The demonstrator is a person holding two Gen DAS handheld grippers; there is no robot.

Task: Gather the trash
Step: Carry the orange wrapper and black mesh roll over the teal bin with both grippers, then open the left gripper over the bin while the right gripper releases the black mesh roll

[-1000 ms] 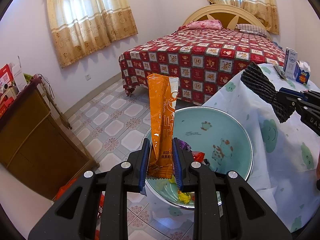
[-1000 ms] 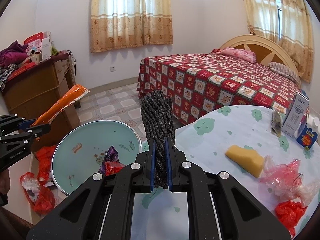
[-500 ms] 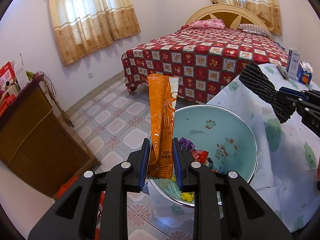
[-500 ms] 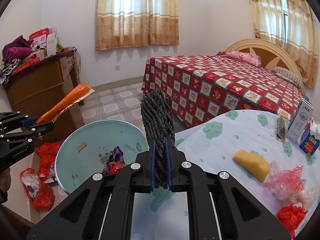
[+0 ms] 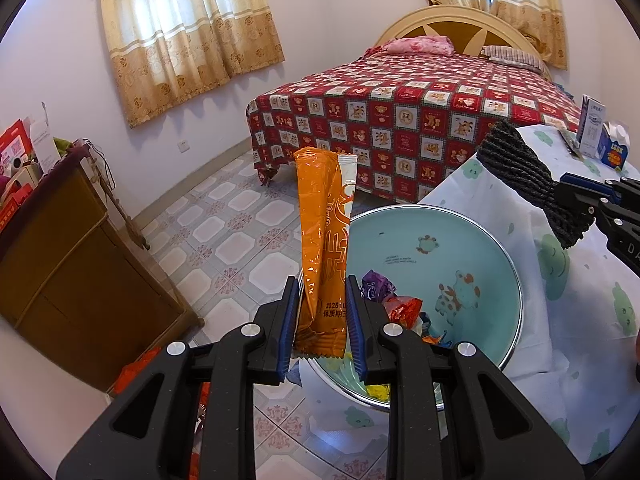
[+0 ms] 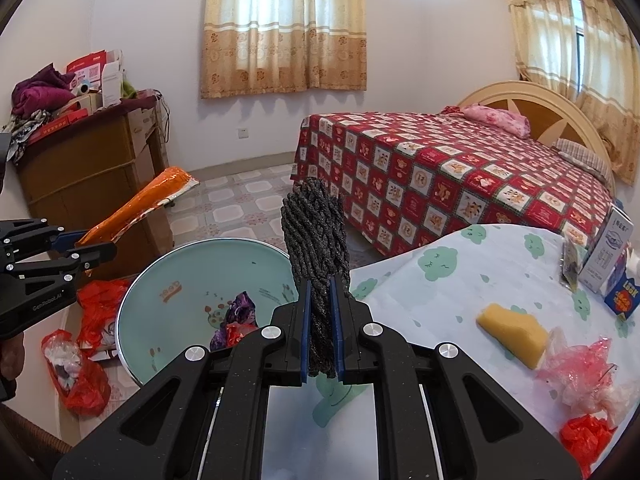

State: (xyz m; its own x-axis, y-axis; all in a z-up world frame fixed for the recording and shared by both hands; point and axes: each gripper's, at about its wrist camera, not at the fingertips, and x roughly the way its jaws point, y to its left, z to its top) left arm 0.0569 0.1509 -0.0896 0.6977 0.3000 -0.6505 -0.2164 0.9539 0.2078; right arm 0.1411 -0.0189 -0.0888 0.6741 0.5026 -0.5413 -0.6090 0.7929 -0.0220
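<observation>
My left gripper (image 5: 322, 322) is shut on an orange snack wrapper (image 5: 323, 232) that stands upright above the near rim of a teal basin (image 5: 472, 248). The basin holds several crumpled wrappers (image 5: 394, 300). My right gripper (image 6: 320, 330) is shut on a dark grey ribbed pad (image 6: 316, 236), held over the table edge beside the basin (image 6: 192, 276). The left gripper and wrapper (image 6: 136, 208) show at the left of the right wrist view. The right gripper's pad (image 5: 528, 184) shows at the right of the left wrist view.
On the clothed table (image 6: 460, 280) lie a yellow sponge (image 6: 514, 326), pink plastic (image 6: 580, 364), a red bag (image 6: 586, 436) and cartons (image 6: 608, 256). Red bags (image 6: 80, 376) lie on the floor. A wooden cabinet (image 6: 88, 168) stands left, a bed (image 6: 460, 168) behind.
Both grippers have kept their hold. The views have shifted slightly, with the basin a little nearer and more to the right under the orange wrapper.
</observation>
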